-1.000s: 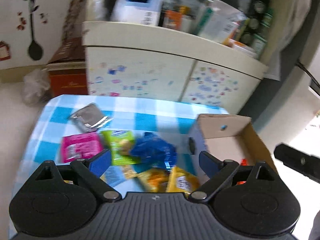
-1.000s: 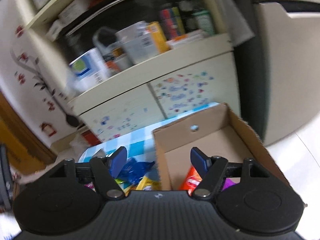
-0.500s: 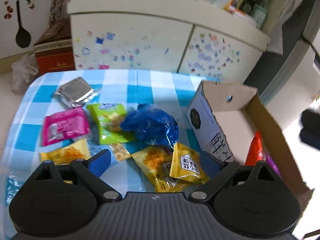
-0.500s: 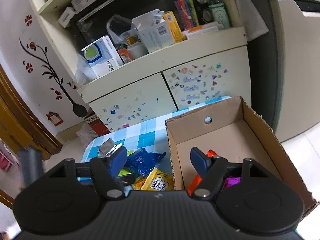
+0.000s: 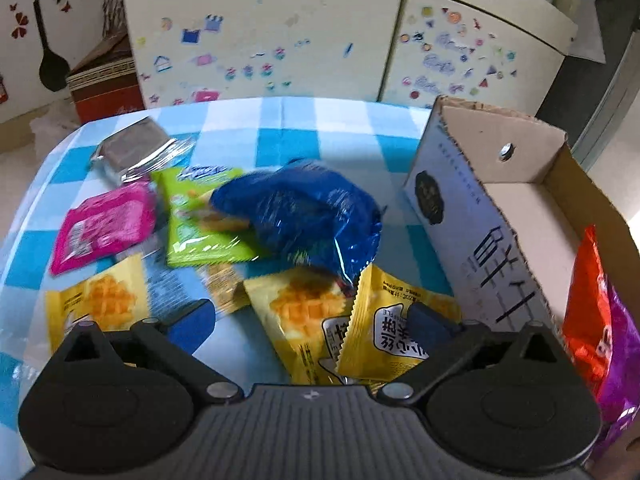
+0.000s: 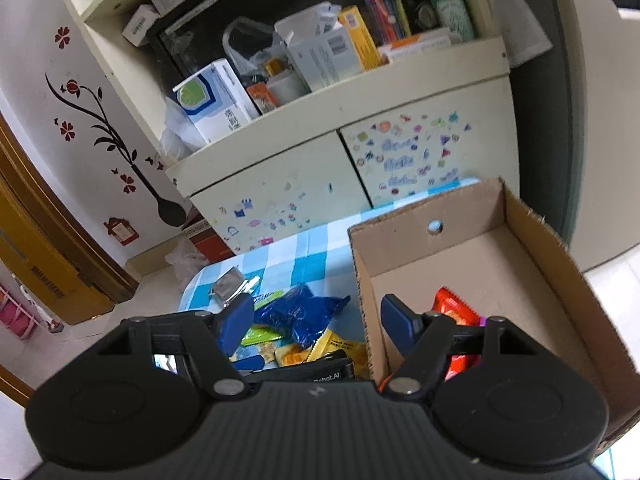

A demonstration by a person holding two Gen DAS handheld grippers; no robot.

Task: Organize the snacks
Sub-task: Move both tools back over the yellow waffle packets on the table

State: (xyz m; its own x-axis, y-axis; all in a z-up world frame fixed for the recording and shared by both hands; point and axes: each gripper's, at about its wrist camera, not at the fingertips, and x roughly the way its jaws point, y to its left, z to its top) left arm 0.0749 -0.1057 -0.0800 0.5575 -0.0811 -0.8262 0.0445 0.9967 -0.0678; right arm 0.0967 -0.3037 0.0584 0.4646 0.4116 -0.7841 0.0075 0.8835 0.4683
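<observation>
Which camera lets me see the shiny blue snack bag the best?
The left wrist view. There the blue bag lies large and near the middle of the picture, among the other snacks on the checked cloth, with only slight blur. In the right wrist view the bag is small and low, partly behind the right gripper.

Wrist views downward (shared blue bag [image 5: 304,216])

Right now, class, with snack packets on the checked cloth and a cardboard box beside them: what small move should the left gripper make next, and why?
Probably lower the left gripper, whose jaws have just been opening with nothing between them, onto the yellow waffle packet lying just below, then close; the brown cardboard box stands close by.
</observation>
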